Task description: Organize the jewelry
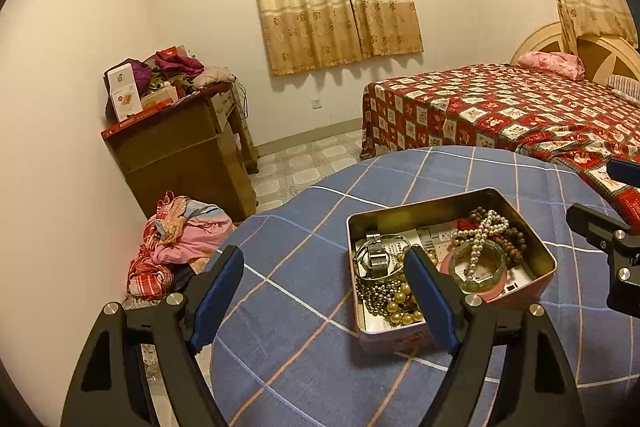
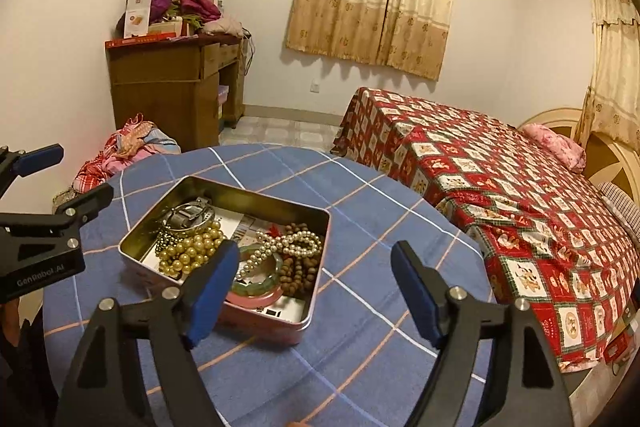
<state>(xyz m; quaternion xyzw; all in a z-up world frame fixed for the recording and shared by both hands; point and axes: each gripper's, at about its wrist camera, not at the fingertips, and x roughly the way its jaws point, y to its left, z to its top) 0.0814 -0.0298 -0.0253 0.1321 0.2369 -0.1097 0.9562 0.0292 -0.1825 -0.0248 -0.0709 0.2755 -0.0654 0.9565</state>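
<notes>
An open pink metal tin sits on a round table with a blue checked cloth. Inside lie a silver watch, gold pearl beads, a white pearl necklace, brown wooden beads and a green jade bangle. My left gripper is open and empty, above the table left of the tin. My right gripper is open and empty, above the tin's right side.
A bed with a red patterned cover stands to the right of the table. A wooden desk piled with clothes and boxes stands at the left wall. A heap of clothes lies on the floor.
</notes>
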